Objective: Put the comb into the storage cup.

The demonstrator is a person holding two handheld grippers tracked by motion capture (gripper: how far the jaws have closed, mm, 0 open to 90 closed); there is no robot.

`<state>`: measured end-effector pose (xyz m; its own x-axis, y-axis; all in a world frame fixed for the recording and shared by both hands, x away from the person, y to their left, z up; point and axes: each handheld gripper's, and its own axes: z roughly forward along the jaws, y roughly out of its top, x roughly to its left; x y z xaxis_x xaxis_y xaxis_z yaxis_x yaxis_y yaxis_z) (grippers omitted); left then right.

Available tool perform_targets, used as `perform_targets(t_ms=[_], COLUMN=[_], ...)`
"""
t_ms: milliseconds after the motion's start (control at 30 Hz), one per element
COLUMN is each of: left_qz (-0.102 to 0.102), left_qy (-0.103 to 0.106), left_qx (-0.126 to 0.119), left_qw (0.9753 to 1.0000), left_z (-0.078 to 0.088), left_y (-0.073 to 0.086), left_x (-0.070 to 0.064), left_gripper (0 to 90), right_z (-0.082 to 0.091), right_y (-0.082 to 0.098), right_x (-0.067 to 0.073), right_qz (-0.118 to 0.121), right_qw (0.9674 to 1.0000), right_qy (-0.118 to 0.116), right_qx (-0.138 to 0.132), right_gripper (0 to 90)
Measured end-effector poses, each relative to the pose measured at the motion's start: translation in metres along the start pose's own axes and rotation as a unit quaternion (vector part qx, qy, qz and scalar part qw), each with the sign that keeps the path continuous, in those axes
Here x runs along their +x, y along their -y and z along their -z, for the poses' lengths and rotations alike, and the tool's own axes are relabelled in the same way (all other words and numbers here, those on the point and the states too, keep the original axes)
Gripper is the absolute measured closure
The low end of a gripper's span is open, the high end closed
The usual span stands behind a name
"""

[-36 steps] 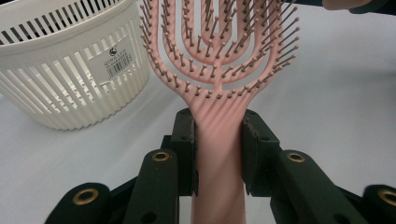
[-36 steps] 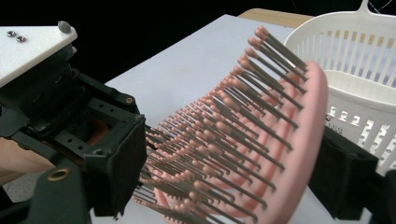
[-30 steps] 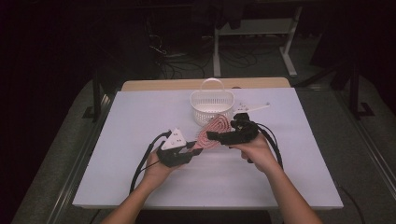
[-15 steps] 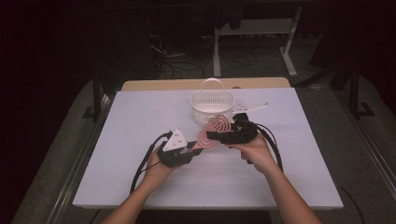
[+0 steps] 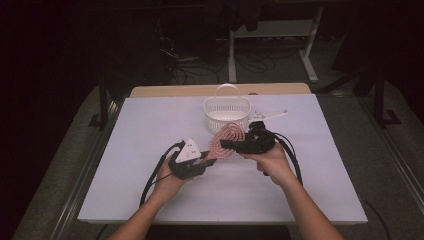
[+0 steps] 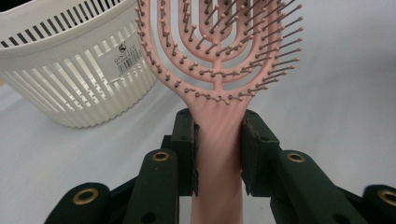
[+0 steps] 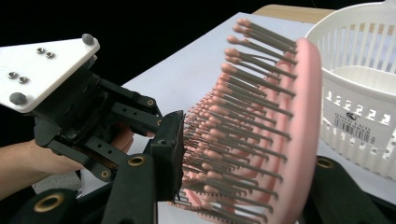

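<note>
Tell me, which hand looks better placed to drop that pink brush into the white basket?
Probably the right gripper: it sits nearer the basket and its jaws have just been closing on the brush head. The left gripper holds the handle, farther back.

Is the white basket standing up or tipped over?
Standing up. The white basket sits on its base on the table, rim and handle on top, behind the pink hairbrush.

Two hand-held grippers are here, a left one (image 5: 206, 159) and a right one (image 5: 226, 145), near the middle of the frame. One pink hairbrush (image 5: 224, 140) lies between them. One white basket (image 5: 227, 113) stands just above, toward the upper middle. One white tabletop (image 5: 150, 130) carries everything.
</note>
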<state>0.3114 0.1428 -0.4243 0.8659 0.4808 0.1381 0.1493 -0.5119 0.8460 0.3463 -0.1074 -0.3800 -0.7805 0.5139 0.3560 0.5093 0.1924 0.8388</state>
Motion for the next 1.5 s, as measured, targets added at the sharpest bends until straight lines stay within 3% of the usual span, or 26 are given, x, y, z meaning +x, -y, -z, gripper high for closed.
perform_targets(t_ms=[467,1000,1500], left_qz=[-0.011,-0.002,0.021], left_qy=[-0.002,0.007,0.033], left_qx=[0.001,-0.005,-0.013], left_qw=[0.9999,1.0,0.9991], left_z=[-0.0005,0.0002,0.0048], left_y=[-0.001,-0.0013,-0.0009], left_x=[-0.0006,0.0025,0.0083], left_gripper=[70.8,69.8,52.1], right_z=[0.0019,0.0032,0.0093], right_y=[-0.0015,-0.0021,-0.0019], right_x=[0.0005,0.0044,0.0006], right_qz=[-0.01,-0.003,-0.001], right_qw=[0.9995,0.9994,0.999], right_qy=[-0.025,-0.022,0.002], right_qx=[-0.016,-0.028,-0.044], right_gripper=[61.9,62.6,62.7])
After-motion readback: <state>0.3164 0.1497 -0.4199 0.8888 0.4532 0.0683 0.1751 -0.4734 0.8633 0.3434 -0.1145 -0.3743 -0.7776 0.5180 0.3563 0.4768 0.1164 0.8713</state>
